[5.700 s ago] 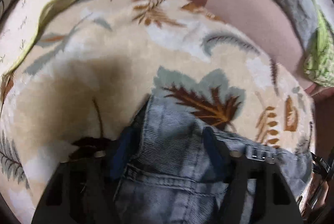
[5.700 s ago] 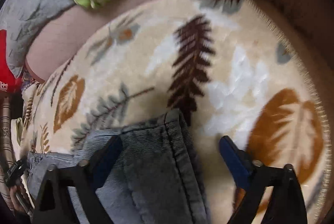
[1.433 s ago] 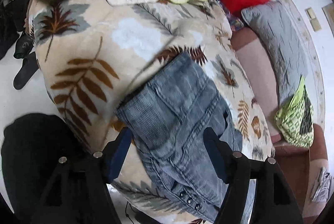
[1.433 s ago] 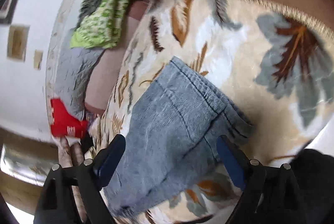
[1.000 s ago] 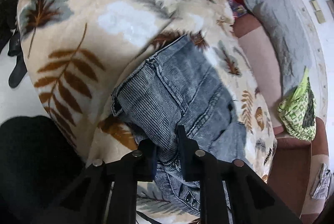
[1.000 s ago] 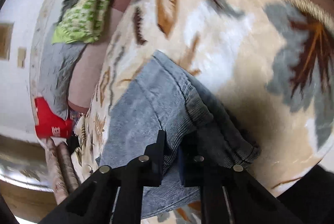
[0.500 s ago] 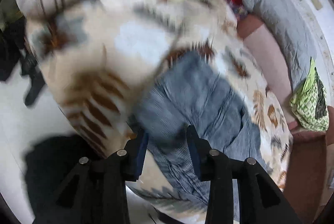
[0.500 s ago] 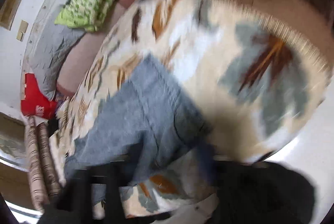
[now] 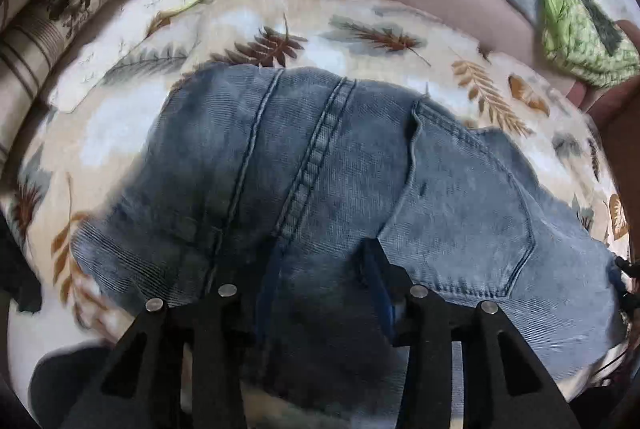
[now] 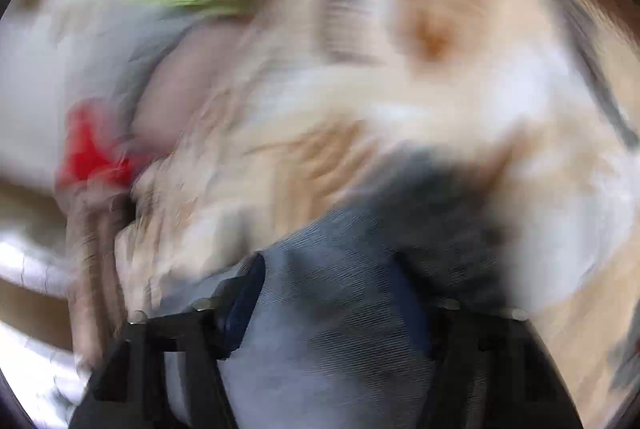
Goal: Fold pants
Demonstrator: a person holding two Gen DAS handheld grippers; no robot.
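Folded grey-blue corduroy-ribbed denim pants (image 9: 340,165) on cream leaf-print fleece blanket (image 9: 248,17); green patterned cloth (image 9: 576,29) nearby. Left gripper (image 9: 320,281) part-open over denim. Right gripper (image 10: 332,301) closing, blurred, grip unclear.

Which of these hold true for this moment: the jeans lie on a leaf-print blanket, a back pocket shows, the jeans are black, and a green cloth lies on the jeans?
1. The jeans lie on a leaf-print blanket. True.
2. A stitched back pocket shows on the jeans. True.
3. The jeans are black. False: they are faded blue denim.
4. A green cloth lies on the jeans. False: it sits apart, at the far right beyond the blanket.
5. The left claw has denim between its fingers. True.
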